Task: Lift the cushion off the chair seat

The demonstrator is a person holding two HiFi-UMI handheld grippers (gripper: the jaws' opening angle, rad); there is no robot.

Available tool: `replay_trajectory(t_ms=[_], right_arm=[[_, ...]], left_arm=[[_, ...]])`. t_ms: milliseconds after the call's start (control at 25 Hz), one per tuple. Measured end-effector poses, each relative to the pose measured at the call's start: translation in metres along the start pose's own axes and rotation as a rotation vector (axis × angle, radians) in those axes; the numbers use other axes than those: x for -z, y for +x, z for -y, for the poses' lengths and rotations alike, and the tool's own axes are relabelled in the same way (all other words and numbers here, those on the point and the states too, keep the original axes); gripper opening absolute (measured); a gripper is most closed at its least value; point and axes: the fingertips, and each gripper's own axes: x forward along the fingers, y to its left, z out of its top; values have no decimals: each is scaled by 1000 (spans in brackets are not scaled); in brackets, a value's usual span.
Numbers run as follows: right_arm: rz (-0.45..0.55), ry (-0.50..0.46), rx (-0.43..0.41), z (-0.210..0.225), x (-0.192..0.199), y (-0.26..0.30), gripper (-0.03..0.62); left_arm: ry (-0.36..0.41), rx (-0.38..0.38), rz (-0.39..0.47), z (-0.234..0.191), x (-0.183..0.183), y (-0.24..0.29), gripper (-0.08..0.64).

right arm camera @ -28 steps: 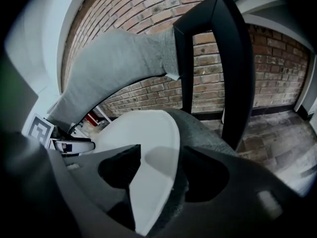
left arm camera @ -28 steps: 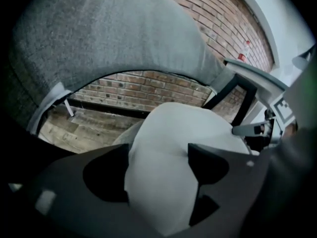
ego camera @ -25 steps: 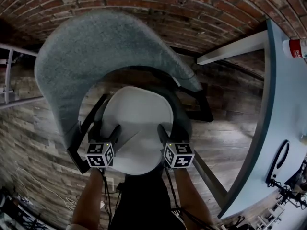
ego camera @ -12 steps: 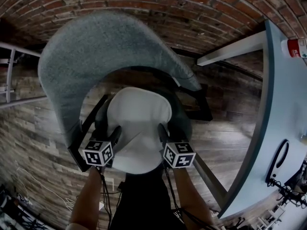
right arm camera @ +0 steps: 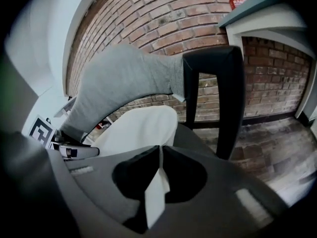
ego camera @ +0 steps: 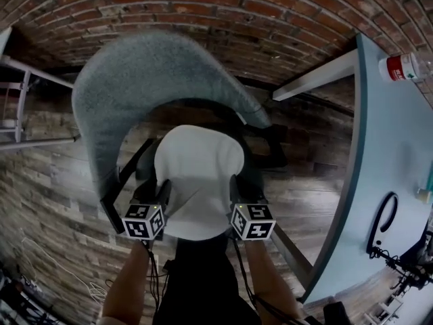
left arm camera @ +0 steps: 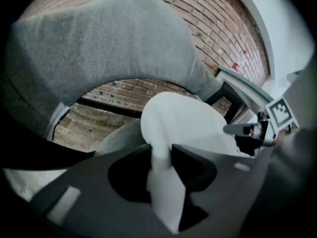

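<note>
A white cushion [ego camera: 197,178] hangs over the grey chair seat [left arm camera: 118,138], pinched at its near edge from both sides. My left gripper [ego camera: 162,193] has its jaws still closing on the cushion's left edge [left arm camera: 161,182], with the fabric squeezed between the pads. My right gripper [ego camera: 235,189] is also closing, and a thin fold of cushion [right arm camera: 157,187] is pressed between its pads. In the right gripper view the cushion [right arm camera: 136,130] rises ahead of the jaws. The chair's grey curved backrest [ego camera: 149,80] arches behind it.
A dark armrest [right arm camera: 223,83] stands right of the seat. A pale blue table [ego camera: 392,168] runs down the right side with a bottle [ego camera: 404,66] and a black cable [ego camera: 382,225] on it. Brick wall [ego camera: 203,5] behind, wood floor [ego camera: 54,202] below.
Both grippers have closed onto the cushion's near edge and risen a little. The cushion's front has lifted with them.
</note>
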Motion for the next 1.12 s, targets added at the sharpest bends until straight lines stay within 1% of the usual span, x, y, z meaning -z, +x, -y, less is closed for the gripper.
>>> replay_trajectory(t_ms=[120,240,520,720,840,960,1120], right_arm=[[32,-18,-24,-4,-24,-21,21],[63,-38,-40,-19,-46,-56,20],[152,-72,-74,-54,-100,-149,20],[201,-117,-96,-75,-133,-217,20],[248,-144,-114,-85,-158,-251,20],[261,-149,-115,-92,-162,-296,20],[331,-173,-125,-103,-193,-336,20]], left_arm=[[-7,-12,49,11,-19,-22,129],[-6,-21,86,28,-34,-58,127],[31,-44,192,75,-81,-158,129],[36,-63,251,114,-101,-226,127],[51,-73,311,135,-124,-261,129],[68,-75,339,162,-129,-303,129],[105,-89,409,187,-154,-342,129]])
